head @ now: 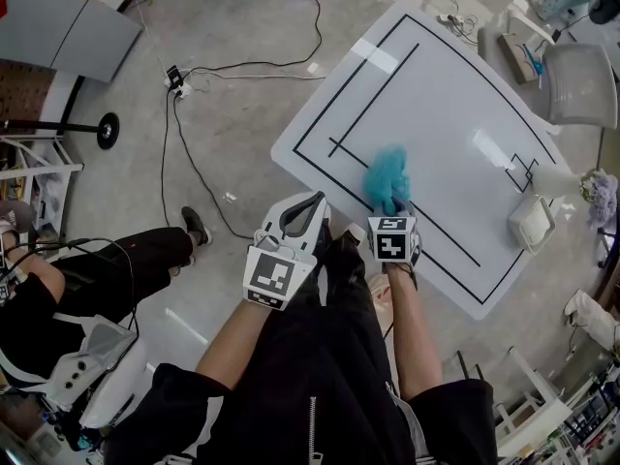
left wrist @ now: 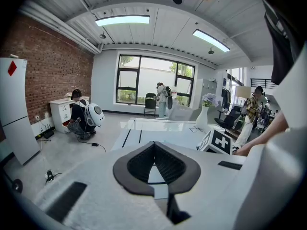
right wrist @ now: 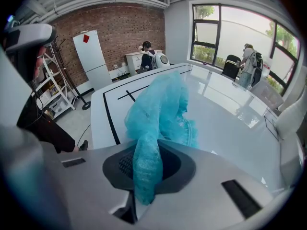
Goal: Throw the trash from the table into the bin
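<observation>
- The teal trash [head: 389,174] is a soft, crumpled wad of thin gauzy stuff, puffed at the top and drawn into a narrow twisted tail. It is at the near edge of the table [head: 455,105], over one of the black lines [head: 387,80] marked on the glossy white top. I cannot tell whether it rests on the surface.
- The right gripper [head: 392,204] is clamped on that tail. Its forearm reaches straight out from the body, and the gripper tips steeply down.
- The head view hides the grip under the marker cube. The right gripper view shows the dark ribbed pads [right wrist: 122,164] pinching the strip, with the wad billowing above them.
- The left gripper [head: 312,201] is held off the table's edge above the person's dark-clothed lap, pointing slightly down. Its jaws are closed together with nothing between them.
- The head view takes in a square white tray [head: 531,223] near the table's right edge and cables [head: 194,114] on the grey floor.
- The right gripper view shows a brick wall [right wrist: 120,28] and a tall white cabinet [right wrist: 91,56].
</observation>
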`<act>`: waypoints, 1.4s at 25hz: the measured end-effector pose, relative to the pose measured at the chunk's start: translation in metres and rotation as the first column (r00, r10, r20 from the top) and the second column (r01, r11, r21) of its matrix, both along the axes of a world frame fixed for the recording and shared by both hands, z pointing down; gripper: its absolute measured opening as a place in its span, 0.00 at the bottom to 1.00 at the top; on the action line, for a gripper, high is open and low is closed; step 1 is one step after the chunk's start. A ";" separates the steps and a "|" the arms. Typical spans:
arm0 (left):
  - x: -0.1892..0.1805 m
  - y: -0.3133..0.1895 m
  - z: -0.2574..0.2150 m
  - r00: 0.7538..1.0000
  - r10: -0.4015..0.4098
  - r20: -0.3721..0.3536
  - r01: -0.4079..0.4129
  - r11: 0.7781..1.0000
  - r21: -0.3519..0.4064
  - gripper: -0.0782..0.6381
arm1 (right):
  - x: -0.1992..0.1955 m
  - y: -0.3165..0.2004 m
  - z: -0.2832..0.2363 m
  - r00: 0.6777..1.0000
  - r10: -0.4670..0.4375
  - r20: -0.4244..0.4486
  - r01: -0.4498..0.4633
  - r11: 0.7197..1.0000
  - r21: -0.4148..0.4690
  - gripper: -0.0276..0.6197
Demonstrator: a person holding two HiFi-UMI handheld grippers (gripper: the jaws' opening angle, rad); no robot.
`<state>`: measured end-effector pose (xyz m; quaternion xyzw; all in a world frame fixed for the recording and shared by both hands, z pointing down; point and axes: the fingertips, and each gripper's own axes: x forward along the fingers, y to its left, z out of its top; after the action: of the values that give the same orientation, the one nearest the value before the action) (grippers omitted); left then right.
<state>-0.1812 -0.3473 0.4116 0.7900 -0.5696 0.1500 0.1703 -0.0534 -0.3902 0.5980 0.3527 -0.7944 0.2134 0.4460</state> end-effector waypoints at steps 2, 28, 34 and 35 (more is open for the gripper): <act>0.001 0.000 -0.001 1.000 0.001 0.000 -0.001 1.000 0.000 0.12 | 0.000 0.000 -0.001 1.000 -0.004 -0.004 0.004 1.000 -0.002 0.09; 0.030 -0.028 -0.021 0.995 0.099 -0.030 -0.097 0.994 0.056 0.12 | 0.016 -0.025 -0.121 0.979 0.100 0.176 -0.135 0.971 0.198 0.08; 0.043 -0.034 -0.027 0.989 0.144 -0.037 -0.141 0.987 0.073 0.12 | 0.022 -0.026 -0.158 0.966 0.120 0.229 -0.180 0.948 0.261 0.08; 0.045 -0.035 -0.028 0.988 0.152 -0.038 -0.149 0.986 0.077 0.12 | 0.023 -0.026 -0.162 0.965 0.122 0.232 -0.185 0.946 0.268 0.08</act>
<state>-0.1364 -0.3823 0.3833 0.8395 -0.5097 0.1241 0.1417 -0.0306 -0.4160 0.4358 0.4500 -0.8299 0.1665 0.2846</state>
